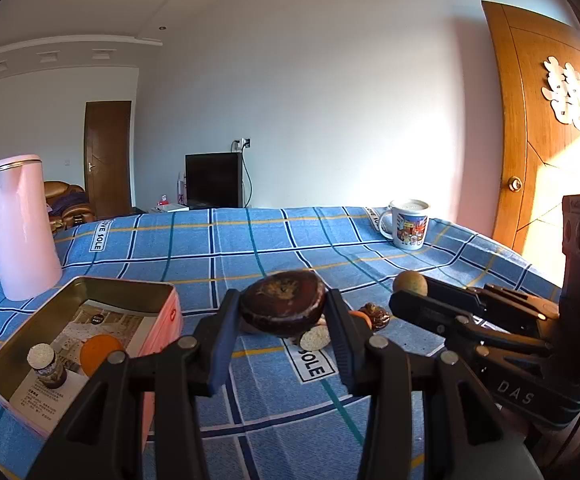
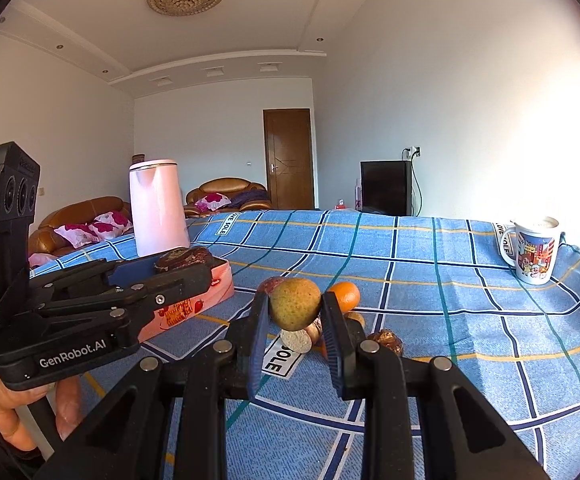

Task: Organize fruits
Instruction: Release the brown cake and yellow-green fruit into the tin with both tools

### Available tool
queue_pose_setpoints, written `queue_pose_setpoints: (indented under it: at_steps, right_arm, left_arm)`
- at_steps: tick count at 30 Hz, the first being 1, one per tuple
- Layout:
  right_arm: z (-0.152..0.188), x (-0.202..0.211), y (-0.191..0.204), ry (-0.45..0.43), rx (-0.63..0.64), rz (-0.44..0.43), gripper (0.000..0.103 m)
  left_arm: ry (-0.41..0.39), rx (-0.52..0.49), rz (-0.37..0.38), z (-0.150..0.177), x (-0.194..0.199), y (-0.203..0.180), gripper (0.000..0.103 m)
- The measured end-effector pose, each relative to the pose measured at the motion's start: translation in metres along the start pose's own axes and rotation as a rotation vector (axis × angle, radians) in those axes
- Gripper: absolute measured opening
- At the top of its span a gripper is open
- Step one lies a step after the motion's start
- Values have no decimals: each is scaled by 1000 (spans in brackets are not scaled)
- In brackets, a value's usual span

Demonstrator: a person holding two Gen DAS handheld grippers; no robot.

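Note:
My left gripper (image 1: 284,314) is shut on a dark brown mushroom cap (image 1: 283,307) and holds it above the blue checked cloth, just right of the open pink tin (image 1: 130,286). The tin holds an orange (image 1: 100,354) and a small brown mushroom (image 1: 46,366). My right gripper (image 2: 295,312) is shut on a green-yellow fruit (image 2: 295,304), held above a small pile on the cloth: an orange (image 2: 345,296), a pale-stemmed mushroom (image 2: 295,340) and a brown wrinkled piece (image 2: 387,342). The right gripper also shows in the left wrist view (image 1: 409,294).
A tall pink kettle (image 1: 20,228) stands behind the tin at the left. A printed mug (image 1: 407,224) stands at the far right of the table (image 1: 250,240). A wooden door (image 1: 537,120) is close on the right. Sofas and a television stand beyond the table.

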State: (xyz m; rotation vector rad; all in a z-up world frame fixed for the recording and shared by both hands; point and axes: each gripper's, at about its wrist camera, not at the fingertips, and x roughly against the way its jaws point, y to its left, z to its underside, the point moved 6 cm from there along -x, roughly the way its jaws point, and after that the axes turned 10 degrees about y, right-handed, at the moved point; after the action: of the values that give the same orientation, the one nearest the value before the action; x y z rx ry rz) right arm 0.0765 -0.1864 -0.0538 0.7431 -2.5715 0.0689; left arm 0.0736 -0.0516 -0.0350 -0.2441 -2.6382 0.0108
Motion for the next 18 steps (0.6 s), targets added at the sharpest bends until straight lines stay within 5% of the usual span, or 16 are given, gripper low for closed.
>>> queue_pose_setpoints:
  at_steps: [10, 18]
  right_arm:
    - [-12, -10, 6, 45, -8, -19, 28]
    - [-32, -31, 50, 105, 50, -140, 28]
  left_arm:
    - [7, 52, -16, 0, 7, 27, 44]
    - [17, 134, -103, 1, 24, 80, 44]
